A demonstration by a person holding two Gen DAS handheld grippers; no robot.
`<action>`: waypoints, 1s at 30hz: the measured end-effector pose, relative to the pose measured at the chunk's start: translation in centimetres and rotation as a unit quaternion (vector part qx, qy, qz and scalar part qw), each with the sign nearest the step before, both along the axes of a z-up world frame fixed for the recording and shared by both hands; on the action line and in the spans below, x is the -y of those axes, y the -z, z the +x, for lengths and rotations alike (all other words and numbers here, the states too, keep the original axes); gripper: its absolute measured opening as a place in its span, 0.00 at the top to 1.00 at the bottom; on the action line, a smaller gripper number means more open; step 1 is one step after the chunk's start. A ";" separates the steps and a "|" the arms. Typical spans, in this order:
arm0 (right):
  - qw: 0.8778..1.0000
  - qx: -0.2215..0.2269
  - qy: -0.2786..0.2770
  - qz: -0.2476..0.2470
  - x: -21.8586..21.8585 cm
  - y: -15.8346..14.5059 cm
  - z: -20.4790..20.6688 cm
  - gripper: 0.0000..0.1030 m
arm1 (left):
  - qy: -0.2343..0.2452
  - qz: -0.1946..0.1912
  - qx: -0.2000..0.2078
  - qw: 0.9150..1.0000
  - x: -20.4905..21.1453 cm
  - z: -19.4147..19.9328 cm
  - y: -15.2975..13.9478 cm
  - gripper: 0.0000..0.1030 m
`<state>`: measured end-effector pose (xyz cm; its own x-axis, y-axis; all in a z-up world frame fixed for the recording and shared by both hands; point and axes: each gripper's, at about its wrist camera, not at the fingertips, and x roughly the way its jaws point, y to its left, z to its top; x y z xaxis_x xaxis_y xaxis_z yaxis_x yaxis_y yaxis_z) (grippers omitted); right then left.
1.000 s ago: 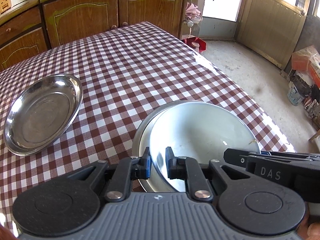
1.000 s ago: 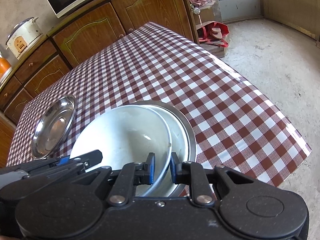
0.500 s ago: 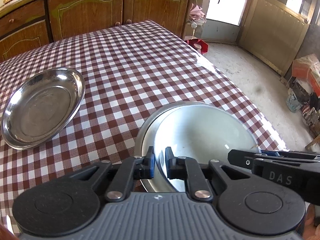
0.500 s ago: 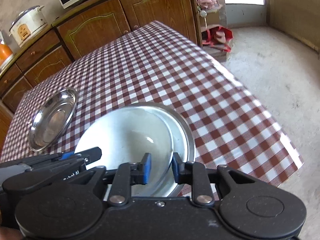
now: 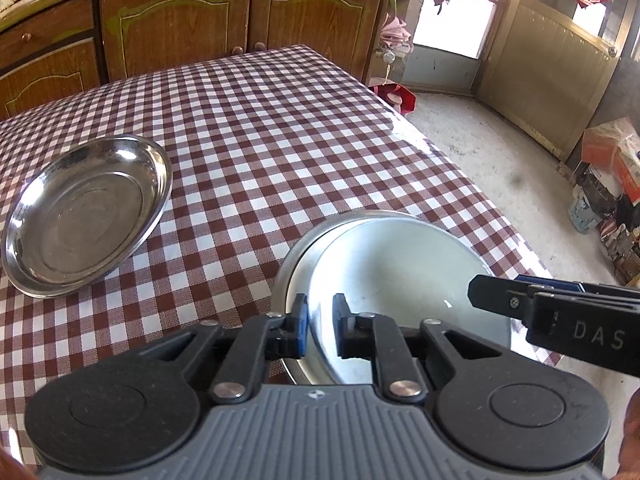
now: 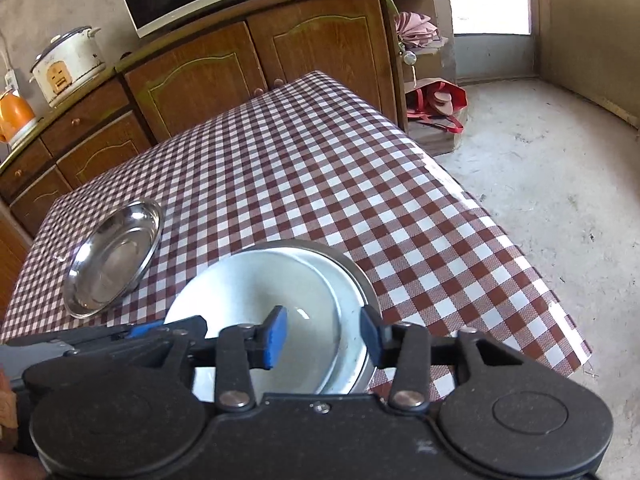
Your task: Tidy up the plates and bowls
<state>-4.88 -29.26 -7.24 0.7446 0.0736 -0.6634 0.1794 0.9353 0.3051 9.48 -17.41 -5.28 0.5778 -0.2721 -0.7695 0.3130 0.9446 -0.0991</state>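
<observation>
White bowl (image 6: pixel 276 300) sits nested in a steel plate (image 6: pixel 362 276) near the table (image 5: pixel 280 128) edge; a 2nd steel plate (image 5: pixel 86 216) lies well apart. Right gripper (image 6: pixel 322 334) jaws have just been opening, now clear of the rim; left gripper (image 5: pixel 319 320) narrow, easing off the bowl's rim, grip uncertain. Bowl likely rigid, slick, breakable — take by rim.

Left tongs (image 5: pixel 320 322) easing apart astride white bowl (image 5: pixel 396 276) rim, bowl nested in steel plate (image 5: pixel 294 264), second steel plate (image 5: pixel 86 216) apart.

Bright daylight from doorway (image 5: pixel 452 12), glare on tablecloth (image 5: pixel 404 136), fisheye-curved edges
</observation>
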 end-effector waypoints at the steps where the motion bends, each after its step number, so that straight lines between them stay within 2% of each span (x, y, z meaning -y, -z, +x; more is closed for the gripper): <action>1: 1.000 0.002 0.001 0.001 0.0 -0.1 0.0 0.38 | -0.004 0.004 0.006 1.000 0.0 -0.1 -0.2 0.62; 2: 1.000 0.004 0.002 0.001 -0.1 -0.2 0.1 0.36 | -0.011 0.013 0.020 1.000 0.0 -0.3 -0.5 0.44; 3: 1.000 0.006 0.002 0.001 -0.2 -0.3 0.1 0.34 | -0.015 0.017 0.031 0.999 -0.1 -0.5 -0.8 0.41; 6: 1.000 0.008 -0.001 0.002 -0.3 -0.4 0.0 0.31 | -0.016 0.012 0.035 0.999 -0.3 -0.7 -1.4 0.40; 10: 1.000 0.008 0.000 0.004 -0.3 -0.3 -0.3 0.26 | -0.020 0.012 0.036 0.999 -0.4 -0.9 -1.7 0.32; 17: 1.000 0.004 0.002 0.013 0.8 0.2 -0.7 0.23 | -0.028 0.013 0.035 0.999 -0.8 -1.0 -1.7 0.20; 30: 0.999 -0.011 0.000 0.038 1.9 2.2 -0.7 0.23 | -0.034 0.012 0.025 0.999 -1.1 -0.7 -0.9 0.11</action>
<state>-5.55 -31.17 -9.45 0.7300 0.1249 -0.6719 0.1859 0.9098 0.3712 8.78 -16.31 -4.40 0.6325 -0.2126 -0.7449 0.2512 0.9659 -0.0623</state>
